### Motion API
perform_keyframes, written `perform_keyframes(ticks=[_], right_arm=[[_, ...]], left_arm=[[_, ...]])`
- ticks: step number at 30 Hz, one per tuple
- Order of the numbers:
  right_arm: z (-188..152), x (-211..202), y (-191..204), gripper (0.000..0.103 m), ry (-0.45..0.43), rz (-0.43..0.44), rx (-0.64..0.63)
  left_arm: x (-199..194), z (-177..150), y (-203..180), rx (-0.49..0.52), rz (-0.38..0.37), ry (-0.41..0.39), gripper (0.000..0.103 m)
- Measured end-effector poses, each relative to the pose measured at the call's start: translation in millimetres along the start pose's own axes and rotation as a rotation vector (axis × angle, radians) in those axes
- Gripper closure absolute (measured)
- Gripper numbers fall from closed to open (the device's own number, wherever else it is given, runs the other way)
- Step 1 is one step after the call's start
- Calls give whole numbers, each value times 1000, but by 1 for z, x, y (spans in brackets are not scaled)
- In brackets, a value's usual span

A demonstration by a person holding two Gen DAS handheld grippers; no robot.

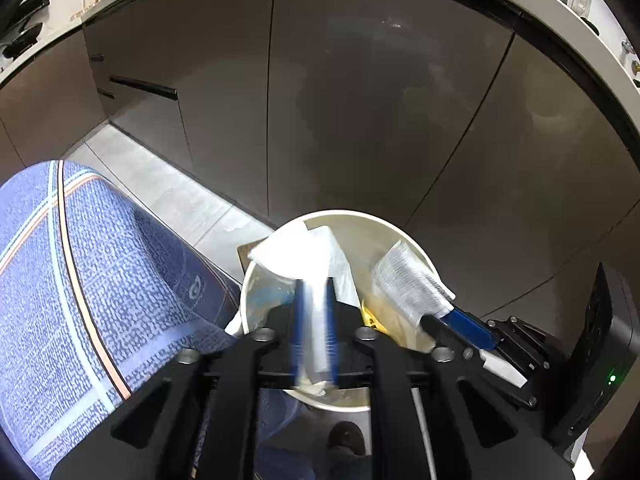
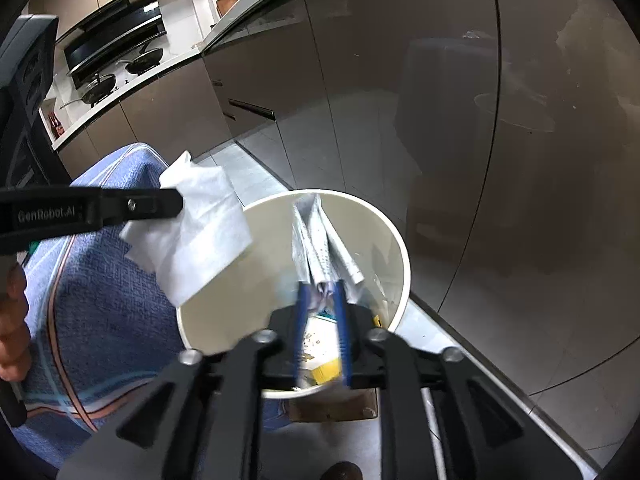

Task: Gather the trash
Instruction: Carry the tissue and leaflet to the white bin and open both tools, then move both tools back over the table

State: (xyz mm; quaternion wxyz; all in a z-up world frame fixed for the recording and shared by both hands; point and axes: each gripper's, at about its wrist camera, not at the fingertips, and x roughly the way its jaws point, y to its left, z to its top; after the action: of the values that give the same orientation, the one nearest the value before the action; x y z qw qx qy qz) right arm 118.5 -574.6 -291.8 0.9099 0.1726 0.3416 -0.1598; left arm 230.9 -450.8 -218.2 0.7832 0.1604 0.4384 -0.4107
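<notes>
A round white bin (image 1: pixel 384 228) (image 2: pixel 394 240) stands on the floor below both grippers. My left gripper (image 1: pixel 314 284) is shut on a white tissue (image 1: pixel 298 250) and holds it over the bin's left rim; the tissue also shows in the right wrist view (image 2: pixel 200 220). My right gripper (image 2: pixel 322 286) is shut on a folded sheet of printed paper (image 2: pixel 320 240) and holds it inside the bin's mouth. The left wrist view shows that paper (image 1: pixel 408 280) too. Yellow scraps (image 2: pixel 326 374) lie at the bottom of the bin.
Brown cabinet doors (image 1: pixel 360 100) rise right behind the bin. A person's leg in blue patterned cloth (image 1: pixel 80 280) is at the left. Grey floor tiles (image 1: pixel 168 192) run along the cabinet base. A stove with pans (image 2: pixel 120 68) is far left.
</notes>
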Motion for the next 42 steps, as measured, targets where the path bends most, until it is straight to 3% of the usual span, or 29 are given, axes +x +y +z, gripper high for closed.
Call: perform_keyframes(ticks=[1, 3, 4, 6, 10, 11, 27, 30, 42], right_arm=[[-2, 0, 0, 59, -5, -2, -3], [-5, -3, 0, 50, -15, -3, -12], [-6, -3, -1, 47, -18, -2, -15], [-9, -6, 0, 28, -28, -5, -24], [-13, -12, -1, 7, -41, -1, -32], [-14, -13, -2, 3, -45, -2, -35], [3, -38, 15, 3, -57, 1, -55], [11, -50, 19, 3, -70, 16, -52], [38, -103, 68, 3, -166, 58, -117]], left_arm=[[-2, 1, 1, 1, 16, -17, 54], [-9, 1, 1, -3, 49, -66, 36], [-12, 3, 3, -2, 52, -77, 36], [-12, 4, 2, 3, 45, -76, 33], [-20, 2, 4, -10, 86, -116, 8], [-22, 2, 5, -19, 92, -126, 8], [-65, 6, 1, -39, 80, -164, 8], [-86, 5, 6, -65, 66, -187, 8], [-189, -16, 38, -136, 146, -270, 8]])
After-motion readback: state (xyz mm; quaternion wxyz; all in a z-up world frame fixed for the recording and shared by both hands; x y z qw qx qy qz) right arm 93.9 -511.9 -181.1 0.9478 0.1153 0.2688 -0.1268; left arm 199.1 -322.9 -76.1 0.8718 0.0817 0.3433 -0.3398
